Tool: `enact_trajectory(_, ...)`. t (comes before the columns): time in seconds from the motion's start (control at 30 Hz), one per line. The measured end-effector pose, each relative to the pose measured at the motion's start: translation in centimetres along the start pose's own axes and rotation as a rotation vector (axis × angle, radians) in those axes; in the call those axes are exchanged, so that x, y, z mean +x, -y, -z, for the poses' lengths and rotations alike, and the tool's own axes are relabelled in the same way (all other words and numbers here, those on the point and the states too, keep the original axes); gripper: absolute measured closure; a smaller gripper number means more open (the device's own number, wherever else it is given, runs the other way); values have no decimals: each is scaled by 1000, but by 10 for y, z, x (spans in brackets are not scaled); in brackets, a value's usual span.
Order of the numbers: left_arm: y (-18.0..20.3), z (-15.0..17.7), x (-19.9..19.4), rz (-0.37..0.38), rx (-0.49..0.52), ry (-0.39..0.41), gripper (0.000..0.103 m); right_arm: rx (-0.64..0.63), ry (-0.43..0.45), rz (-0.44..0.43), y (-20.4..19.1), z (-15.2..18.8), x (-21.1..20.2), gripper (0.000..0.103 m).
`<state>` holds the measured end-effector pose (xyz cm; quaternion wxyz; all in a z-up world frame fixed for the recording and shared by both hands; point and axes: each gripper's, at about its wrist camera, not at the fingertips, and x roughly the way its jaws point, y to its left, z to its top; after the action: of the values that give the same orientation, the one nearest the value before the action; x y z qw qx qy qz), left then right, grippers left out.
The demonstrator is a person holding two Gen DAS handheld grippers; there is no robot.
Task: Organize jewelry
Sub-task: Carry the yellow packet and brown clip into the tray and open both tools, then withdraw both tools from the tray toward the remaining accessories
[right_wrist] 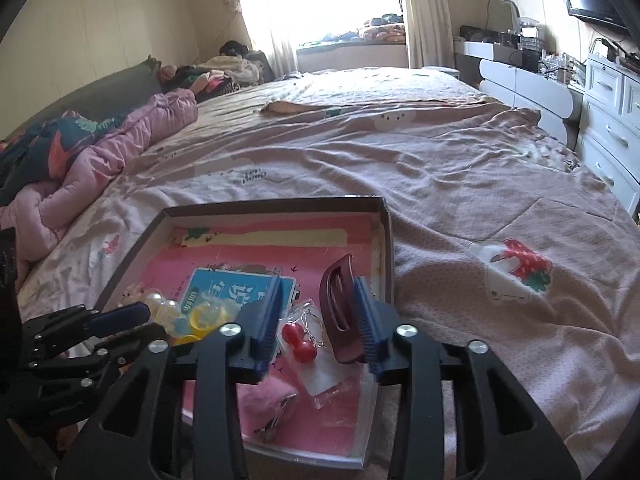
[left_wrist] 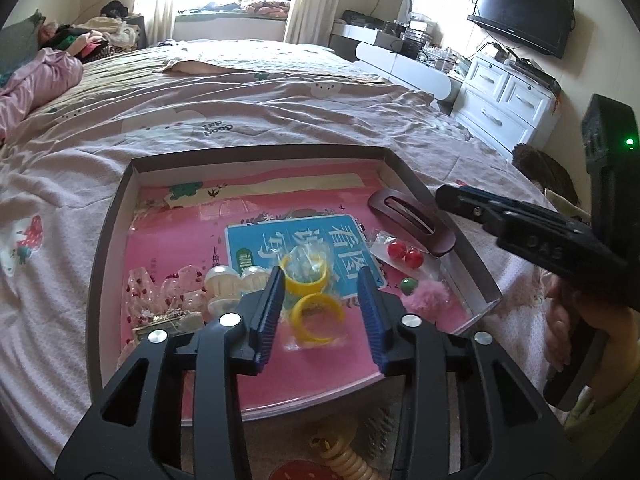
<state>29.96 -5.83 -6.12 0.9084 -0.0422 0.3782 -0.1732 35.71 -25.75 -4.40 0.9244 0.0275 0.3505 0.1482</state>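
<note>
The jewelry lay in a shallow box lid (left_wrist: 120,216) on the bed (left_wrist: 280,92): two yellow bangles (left_wrist: 316,314) in a clear bag sat between the left gripper's (left_wrist: 320,304) parted, untouching jaws. The right gripper (right_wrist: 316,320), likewise parted and empty, straddled red bead earrings (right_wrist: 300,342) beside a maroon hair clip (right_wrist: 340,312).

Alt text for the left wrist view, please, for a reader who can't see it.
The left claw, open, hangs over two yellow rings in a clear bag inside a shallow box on a bed. Red bead earrings and a dark hair clip lie to the right, where the right claw reaches in.
</note>
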Motion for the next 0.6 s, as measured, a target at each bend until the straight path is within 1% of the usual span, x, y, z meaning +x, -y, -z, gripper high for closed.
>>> enact_trajectory(0.03,1,0,-1,2,1,0,68,6,8,0,1,0,-4,55)
enact_trajectory(0.1,2,-1,-4,1,5,5,65,17,27,-2,4,0,-13,51)
enact_trajectory(0.2,4,-1,-10,1,7,12,59,37,55,-3,9,0,-27,36)
enact_trajectory(0.23,4,-2,-13,1,3,16,55,42,64,-2,10,1,-31,32)
enact_trajectory(0.33,3,-5,-21,-2,-9,27,51,49,87,-7,11,2,-45,25)
enact_trajectory(0.37,2,-7,-24,-5,-14,31,45,46,95,-2,10,1,-48,21)
enact_trajectory(0.4,2,-7,-27,-8,-18,34,43,41,104,4,9,1,-52,17)
enact_trajectory(0.5,0,-10,-37,-24,-29,54,38,16,135,13,4,1,-63,16)
enact_trajectory(0.57,-2,-11,-43,-33,-34,68,28,0,157,22,0,1,-70,13)
enact_trajectory(0.6,-3,-12,-48,-38,-37,80,27,-6,167,25,-1,2,-73,12)
